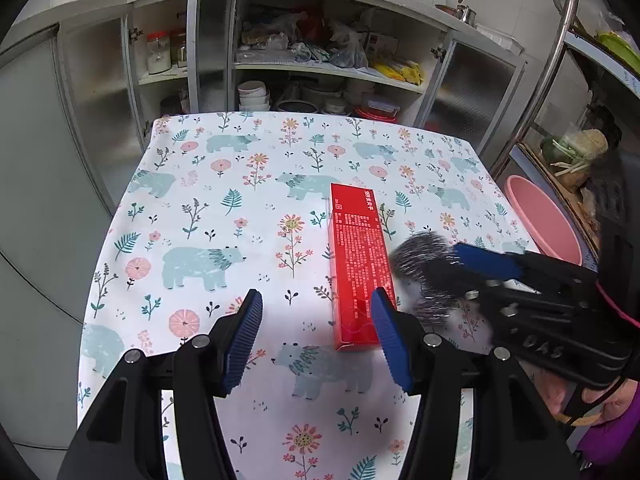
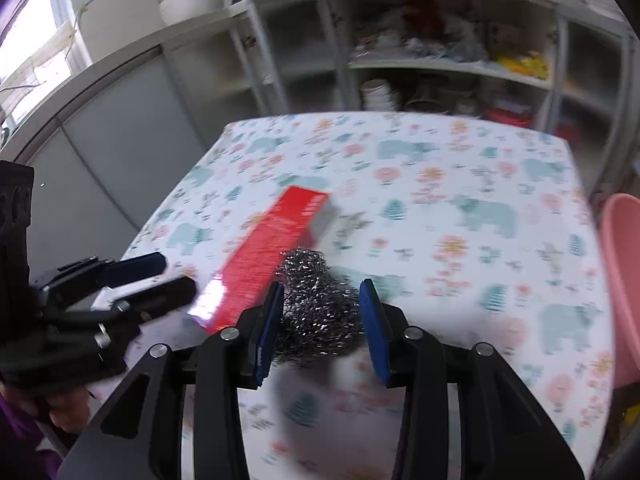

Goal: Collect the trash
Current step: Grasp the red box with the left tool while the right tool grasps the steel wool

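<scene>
My left gripper (image 1: 316,340) hovers over the surface (image 1: 208,184) with its fingers wide apart and nothing between them; its right finger overlaps the near end of the red box (image 1: 358,264), which lies flat mid-surface. If I close from here I judge I'd clip only the box edge and skid it away. Further right, my right gripper (image 2: 322,320) has the steel scourer (image 2: 316,304) between its fingers; the left finger touches it, the right one stands apart, so it isn't clamped and could drop or roll. The pink basin (image 1: 544,220) is cut off at the edge. The right view is blurred, and the box print is unreadable.
</scene>
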Action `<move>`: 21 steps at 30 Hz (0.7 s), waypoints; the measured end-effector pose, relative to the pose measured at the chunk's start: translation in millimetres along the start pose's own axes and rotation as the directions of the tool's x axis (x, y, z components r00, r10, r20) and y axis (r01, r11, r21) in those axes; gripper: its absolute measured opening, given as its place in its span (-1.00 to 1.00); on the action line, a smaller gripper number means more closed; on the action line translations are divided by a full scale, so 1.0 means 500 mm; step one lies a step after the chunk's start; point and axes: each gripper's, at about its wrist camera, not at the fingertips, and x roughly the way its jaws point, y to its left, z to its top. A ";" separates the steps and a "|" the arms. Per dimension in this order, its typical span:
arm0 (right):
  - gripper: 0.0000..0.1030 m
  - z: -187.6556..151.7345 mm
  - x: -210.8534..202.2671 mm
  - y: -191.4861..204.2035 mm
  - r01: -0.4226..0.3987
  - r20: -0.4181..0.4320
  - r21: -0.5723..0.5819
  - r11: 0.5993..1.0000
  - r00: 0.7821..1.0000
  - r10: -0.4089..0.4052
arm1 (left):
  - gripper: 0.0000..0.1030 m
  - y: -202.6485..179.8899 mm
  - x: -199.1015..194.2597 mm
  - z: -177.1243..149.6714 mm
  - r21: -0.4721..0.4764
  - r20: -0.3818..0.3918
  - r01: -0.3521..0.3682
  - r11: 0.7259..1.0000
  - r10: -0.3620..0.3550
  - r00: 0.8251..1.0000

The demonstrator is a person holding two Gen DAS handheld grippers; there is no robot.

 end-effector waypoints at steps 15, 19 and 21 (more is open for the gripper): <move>-0.22 -0.036 -0.008 -0.116 -0.010 -0.071 0.192 0.981 0.997 0.024 | 0.08 -0.060 0.067 0.020 0.075 -0.064 -0.020 0.997 0.025 0.998; -0.22 -0.040 -0.010 -0.104 -0.015 -0.061 0.189 0.982 0.998 0.027 | 0.07 -0.060 0.066 0.022 0.075 -0.056 -0.022 0.997 0.026 0.998; -0.49 -0.042 -0.016 -0.103 -0.026 -0.052 0.189 0.982 0.998 0.036 | 0.06 -0.061 0.065 0.020 0.075 -0.060 -0.018 0.997 0.023 0.998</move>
